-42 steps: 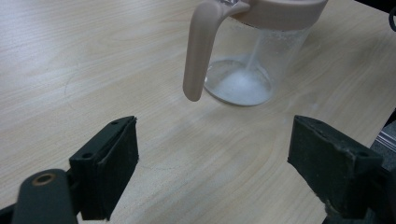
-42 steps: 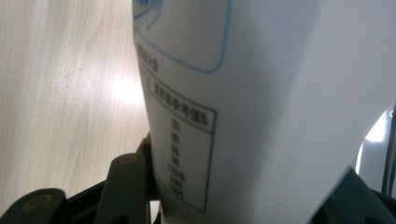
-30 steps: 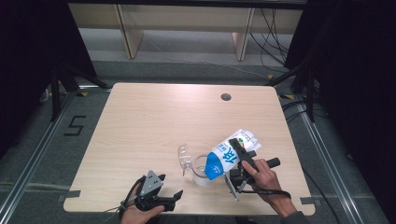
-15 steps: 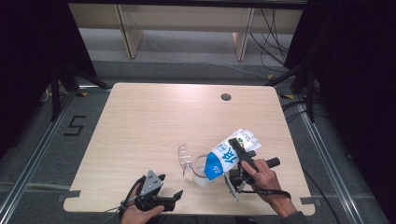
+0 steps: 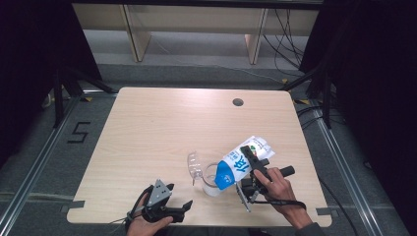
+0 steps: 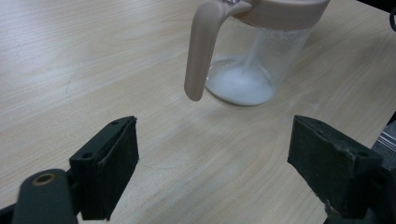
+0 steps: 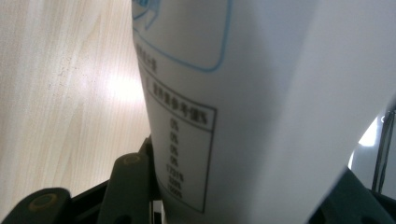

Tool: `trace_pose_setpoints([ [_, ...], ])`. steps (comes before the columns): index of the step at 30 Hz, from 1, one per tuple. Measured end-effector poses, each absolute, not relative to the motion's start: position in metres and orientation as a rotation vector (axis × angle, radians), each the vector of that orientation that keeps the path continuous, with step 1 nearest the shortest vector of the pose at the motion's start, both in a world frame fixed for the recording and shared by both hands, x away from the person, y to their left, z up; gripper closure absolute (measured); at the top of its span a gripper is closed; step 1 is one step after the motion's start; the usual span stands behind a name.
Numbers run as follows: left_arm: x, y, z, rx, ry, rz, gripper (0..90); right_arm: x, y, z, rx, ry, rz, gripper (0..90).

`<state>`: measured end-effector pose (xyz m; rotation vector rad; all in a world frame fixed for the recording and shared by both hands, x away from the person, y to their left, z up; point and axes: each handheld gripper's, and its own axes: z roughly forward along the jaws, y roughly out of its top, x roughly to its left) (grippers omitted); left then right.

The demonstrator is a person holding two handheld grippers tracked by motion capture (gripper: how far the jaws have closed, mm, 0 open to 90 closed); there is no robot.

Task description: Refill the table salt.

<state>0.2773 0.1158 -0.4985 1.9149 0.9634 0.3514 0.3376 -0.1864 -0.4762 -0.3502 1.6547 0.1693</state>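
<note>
The right hand-held gripper [image 5: 246, 166] is clenched on the body of a blue-and-white milk carton [image 5: 239, 162], its jaws pressed on opposite faces. The carton is tipped so that its long axis slopes down and to the left of that gripper, blue top end lowest, right over the mouth of a clear pitcher [image 5: 210, 180] with a flip lid. The pitcher [image 6: 254, 60] stands upright on the worktop [image 5: 162, 128] and has a shallow pool of milk at its bottom. The left hand-held gripper [image 5: 169, 209] rests on the worktop with jaws released wide, the pitcher's pale handle [image 6: 201, 51] just ahead of it. Pouring further depends on keeping the spout above the pitcher's opening.
</note>
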Motion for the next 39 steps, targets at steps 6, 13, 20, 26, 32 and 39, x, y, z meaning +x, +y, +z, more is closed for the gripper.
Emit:
trace_pose_setpoints([
  [6,0.2779,0.1165,-0.4982,1.922,0.953,0.362,15.5,0.3379,-0.1866,-0.4747,-0.366,1.650,0.157,53.9],
  [13,0.2778,0.1164,-0.4985,1.916,0.965,0.359,15.6,0.3360,-0.1862,-0.4760,-0.333,1.679,0.143,54.0],
  [20,0.2780,0.1168,-0.4984,1.919,0.955,0.363,15.6,0.3376,-0.1856,-0.4762,-0.379,1.635,0.158,54.2],
  [26,0.2781,0.1169,-0.4984,1.916,0.953,0.350,15.6,0.3367,-0.1864,-0.4770,-0.364,1.638,0.156,54.2],
  [32,0.2786,0.1169,-0.4985,1.917,0.944,0.357,15.6,0.3369,-0.1860,-0.4759,-0.372,1.633,0.154,54.3],
  [39,0.2783,0.1168,-0.4983,1.915,0.946,0.359,15.6,0.3365,-0.1855,-0.4754,-0.382,1.639,0.138,54.5],
])
